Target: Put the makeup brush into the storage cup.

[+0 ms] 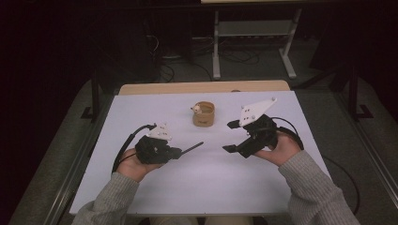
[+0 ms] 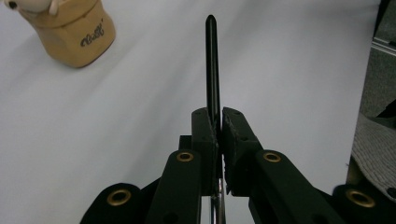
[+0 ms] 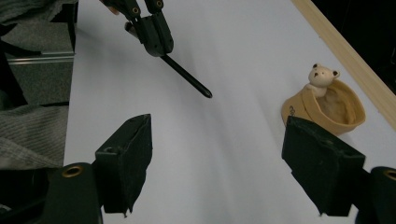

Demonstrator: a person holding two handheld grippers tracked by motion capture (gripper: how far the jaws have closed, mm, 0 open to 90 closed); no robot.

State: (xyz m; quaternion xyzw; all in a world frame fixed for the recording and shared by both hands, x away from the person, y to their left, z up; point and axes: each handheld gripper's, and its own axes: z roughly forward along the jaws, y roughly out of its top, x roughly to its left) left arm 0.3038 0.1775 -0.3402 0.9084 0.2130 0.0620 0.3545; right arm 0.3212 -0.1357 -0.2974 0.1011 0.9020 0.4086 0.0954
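Pen (image 1: 192,148): black, slim, clamped at rear end in left gripper (image 1: 180,152), jaws closed tight on it. Tip projects forward, clear of table (image 1: 141,108), pointing toward right gripper (image 1: 231,136).
Cup (image 1: 203,114): tan, bear figure on rim, upright at table's far centre, beyond pen tip, well apart.
Right gripper: jaws spread wide, empty, held near cup's right side, facing pen.

Right gripper (image 3: 219,163) fingers wide apart; beyond, left gripper (image 3: 156,39) clamping a black pen (image 3: 187,77), bear cup (image 3: 327,105) near table edge (image 3: 348,56).
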